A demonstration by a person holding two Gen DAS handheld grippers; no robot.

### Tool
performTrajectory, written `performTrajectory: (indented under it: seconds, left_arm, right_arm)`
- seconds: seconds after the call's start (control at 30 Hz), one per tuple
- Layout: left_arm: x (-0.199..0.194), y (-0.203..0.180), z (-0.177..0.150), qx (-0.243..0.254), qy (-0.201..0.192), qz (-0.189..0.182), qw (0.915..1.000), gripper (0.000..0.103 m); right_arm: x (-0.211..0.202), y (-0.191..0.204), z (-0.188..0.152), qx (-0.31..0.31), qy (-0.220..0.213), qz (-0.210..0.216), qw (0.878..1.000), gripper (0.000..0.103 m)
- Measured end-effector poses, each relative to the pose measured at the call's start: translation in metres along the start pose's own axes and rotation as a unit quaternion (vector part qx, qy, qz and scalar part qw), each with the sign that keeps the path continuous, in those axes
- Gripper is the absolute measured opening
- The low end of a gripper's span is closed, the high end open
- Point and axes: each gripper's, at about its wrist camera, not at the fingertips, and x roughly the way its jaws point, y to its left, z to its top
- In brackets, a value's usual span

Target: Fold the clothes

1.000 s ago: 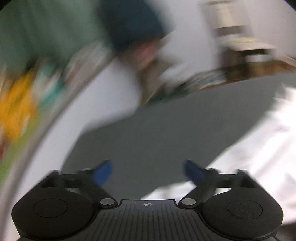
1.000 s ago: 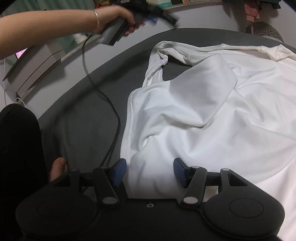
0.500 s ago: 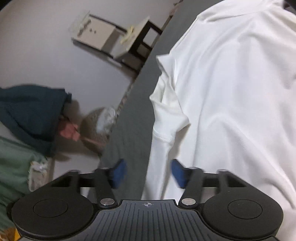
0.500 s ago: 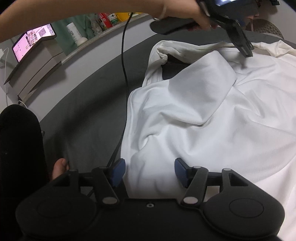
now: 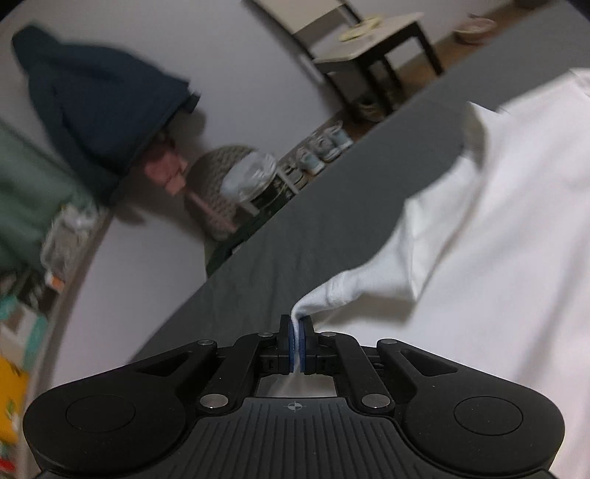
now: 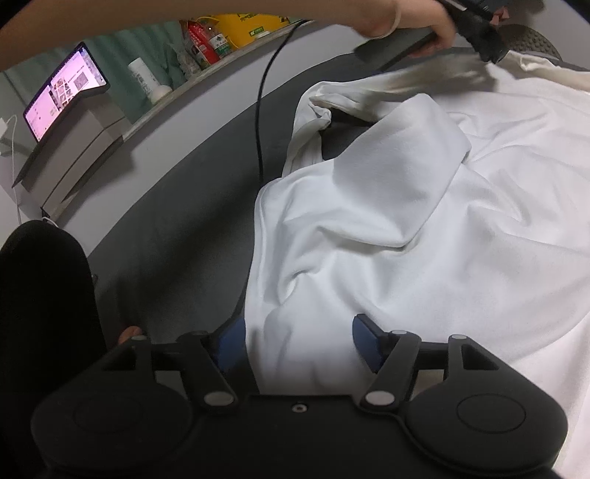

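A white shirt [image 6: 424, 228] is spread, rumpled, over a dark grey sheet [image 6: 177, 221]. One sleeve is folded back across the body, and a loose roll of fabric is seen at the far left edge, with a dark gap of sheet showing beneath it. In the left wrist view the same shirt [image 5: 497, 239] occupies the right side of the frame, and a hemmed corner of it is drawn out to a point toward the camera.

That corner is pinched by the left gripper [image 5: 298, 333]. Its jaws have just been closing and are now clamped together on the fabric, with a thin strip of white cloth visible between the blue pads [image 5: 303, 342]. In the right wrist view the left gripper [image 6: 486, 51] is seen at the far edge of the shirt, held in a hand [image 6: 431, 25] with a bracelet at the wrist; a black cable [image 6: 260, 110] is trailed from it down across the sheet.

The right gripper [image 6: 298, 342] is found released at the near edge of the shirt. Its jaws have just been opening; cloth lies between them, but it is not pressed by the pads.

Beyond the sheet, a lit screen [image 6: 62, 92] and bottles [image 6: 199, 40] are noted on a ledge. A dark blue garment [image 5: 99, 110], a woven basket [image 5: 221, 191] and a small table [image 5: 376, 40] are seen in the left wrist view.
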Motion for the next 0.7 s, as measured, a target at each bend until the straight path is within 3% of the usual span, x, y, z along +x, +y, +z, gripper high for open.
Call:
performTrajectory:
  seconds: [0.07, 0.17, 0.27, 0.3, 0.4, 0.43, 0.57, 0.6, 0.63, 0.7]
  left_arm:
    - [0.014, 0.008, 0.005, -0.045, 0.027, -0.008, 0.9986, 0.004]
    - [0.035, 0.026, 0.007, -0.150, 0.069, -0.022, 0.9861, 0.015]
    - [0.041, 0.042, 0.005, -0.191, 0.077, -0.007, 0.9786, 0.041]
    - [0.040, 0.042, 0.005, -0.181, 0.076, 0.005, 0.9805, 0.051]
    - [0.030, 0.042, 0.002, -0.148, 0.055, 0.047, 0.9864, 0.053]
    - [0.027, 0.042, 0.004, -0.145, 0.039, 0.043, 0.9877, 0.053]
    - [-0.006, 0.051, 0.000, -0.146, -0.040, -0.066, 0.9862, 0.054]
    - [-0.011, 0.050, 0.001, -0.139, -0.048, -0.096, 0.9844, 0.057]
    - [-0.017, 0.049, 0.002, -0.131, -0.057, -0.124, 0.9820, 0.069]
    - [-0.020, 0.039, 0.003, -0.097, -0.066, -0.107, 0.9873, 0.075]
  right_arm:
    - [0.001, -0.003, 0.001, 0.006, -0.001, 0.006, 1.000, 0.064]
    - [0.001, -0.008, 0.002, 0.020, -0.004, 0.018, 1.000, 0.064]
    - [0.002, -0.011, 0.003, 0.029, -0.006, 0.026, 0.999, 0.064]
    - [0.002, -0.011, 0.003, 0.030, -0.006, 0.026, 0.999, 0.064]
    - [0.002, -0.012, 0.004, 0.032, -0.006, 0.029, 0.999, 0.064]
    - [0.002, -0.013, 0.004, 0.033, -0.006, 0.030, 0.999, 0.064]
    - [0.002, -0.010, 0.005, 0.029, -0.006, 0.024, 0.999, 0.064]
    - [0.003, -0.009, 0.004, 0.027, -0.005, 0.021, 0.999, 0.064]
    - [0.002, -0.008, 0.004, 0.024, -0.005, 0.018, 1.000, 0.064]
    - [0.002, -0.007, 0.004, 0.023, -0.004, 0.014, 1.000, 0.064]
